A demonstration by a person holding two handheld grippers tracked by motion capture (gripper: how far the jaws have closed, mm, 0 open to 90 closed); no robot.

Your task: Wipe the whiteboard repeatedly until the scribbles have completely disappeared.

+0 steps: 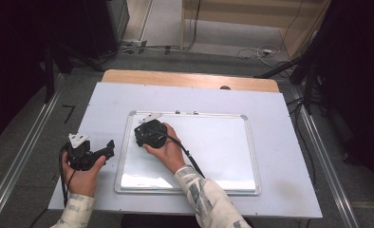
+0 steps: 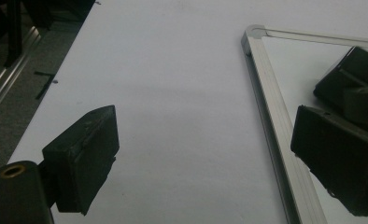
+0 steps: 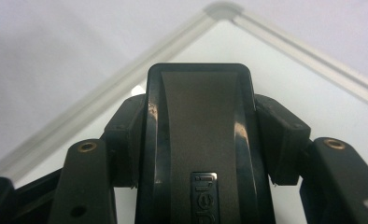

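The right gripper (image 3: 201, 140) is holding its jaws clamped on a black, oblong whiteboard eraser with a dark felt-like face and a small embossed label (image 3: 201, 144). In the right gripper view the eraser is standing between the jaws, its long axis running straight ahead from them, its rounded end pointing at the near corner of the white, silver-framed whiteboard (image 3: 313, 107). The board's surface is lying directly under the jaws.

The high view is showing the right gripper (image 1: 149, 133) over the board's upper left part, the eraser itself hidden beneath the hand (image 1: 168, 149). The whiteboard (image 1: 213, 142) is lying flat on the pale grey desk (image 1: 289, 180).

The left gripper (image 2: 205, 154) is keeping its jaws wide apart with nothing between them, the bare desk (image 2: 173, 93) lying ahead of them and the board's frame (image 2: 271, 112) running just inside one jaw. In the high view it (image 1: 88, 152) is sitting just off the board's left edge.
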